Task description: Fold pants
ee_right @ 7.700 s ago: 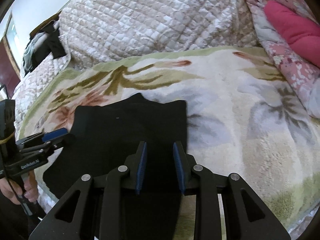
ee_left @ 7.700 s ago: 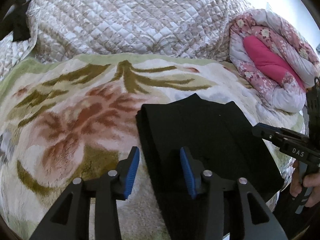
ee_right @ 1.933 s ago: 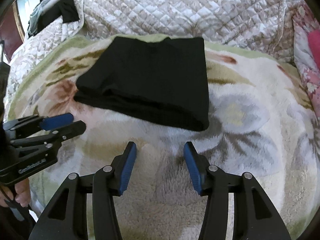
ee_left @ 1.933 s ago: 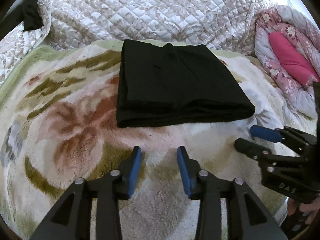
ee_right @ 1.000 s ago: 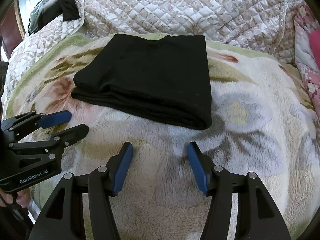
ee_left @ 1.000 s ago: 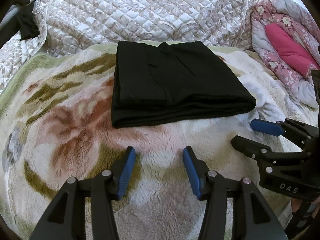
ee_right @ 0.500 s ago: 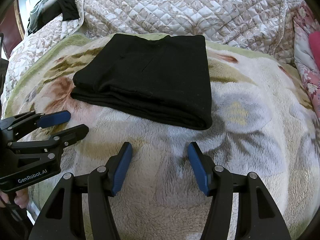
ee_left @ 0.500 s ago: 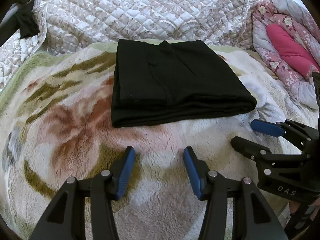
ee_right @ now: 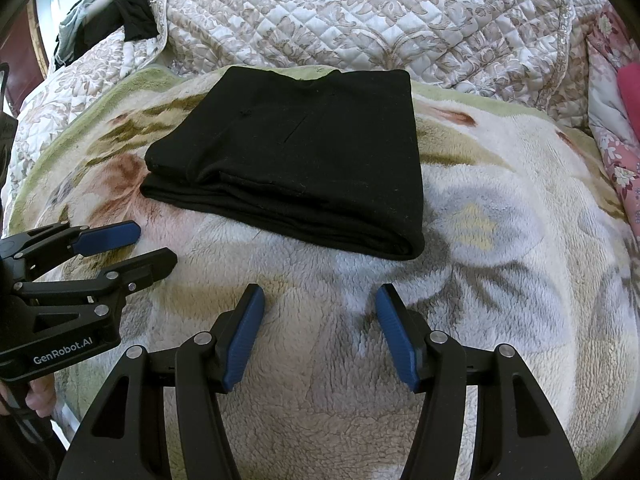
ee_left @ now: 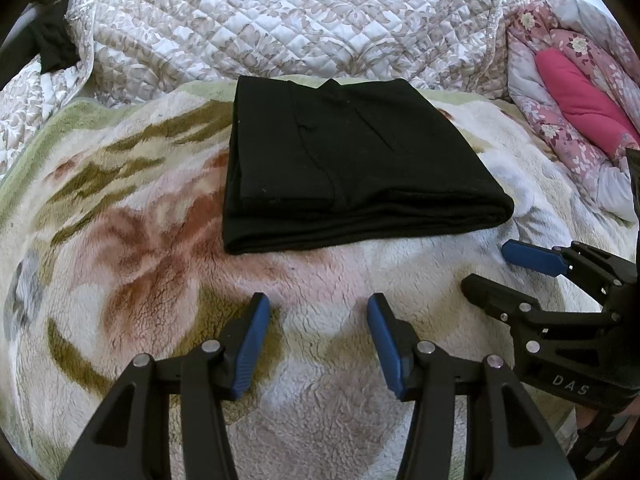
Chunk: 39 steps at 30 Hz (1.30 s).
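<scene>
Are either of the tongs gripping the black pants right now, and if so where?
Nothing is held. Left tongs and right tongs are open over the blanket, short of the folded pants.

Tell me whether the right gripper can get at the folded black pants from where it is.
Probably yes. The right gripper is open and empty, and only bare floral blanket lies between it and the near edge of the black pants.
</scene>
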Available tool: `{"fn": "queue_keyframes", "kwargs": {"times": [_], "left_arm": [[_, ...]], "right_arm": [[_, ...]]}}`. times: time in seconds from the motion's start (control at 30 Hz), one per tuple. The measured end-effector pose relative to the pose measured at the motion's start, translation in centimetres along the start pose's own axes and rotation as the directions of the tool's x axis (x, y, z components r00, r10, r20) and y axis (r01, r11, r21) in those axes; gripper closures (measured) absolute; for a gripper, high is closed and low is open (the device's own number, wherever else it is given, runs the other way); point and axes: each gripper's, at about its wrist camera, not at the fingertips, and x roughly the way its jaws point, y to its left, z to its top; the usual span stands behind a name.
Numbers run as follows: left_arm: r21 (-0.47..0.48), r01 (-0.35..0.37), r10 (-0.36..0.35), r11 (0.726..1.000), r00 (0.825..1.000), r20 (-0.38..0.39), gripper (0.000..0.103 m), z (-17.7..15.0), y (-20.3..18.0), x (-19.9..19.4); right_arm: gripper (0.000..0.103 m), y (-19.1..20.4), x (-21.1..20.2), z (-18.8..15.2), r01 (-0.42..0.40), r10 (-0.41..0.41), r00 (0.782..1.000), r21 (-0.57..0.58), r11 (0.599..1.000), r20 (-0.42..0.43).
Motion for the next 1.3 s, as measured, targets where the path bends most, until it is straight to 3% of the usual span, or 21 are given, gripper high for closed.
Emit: {"fn": "queue_keyframes", "kwargs": {"times": [1.3], "left_arm": [[0.005,0.003,-0.003,1.000,1.000,-0.010,0.048,0.05,0.53,0.10]], "right_arm": [[0.044,0.09,0.03,-0.04,0.004,-0.004,1.000,0.000,1.000,0.001]]}}
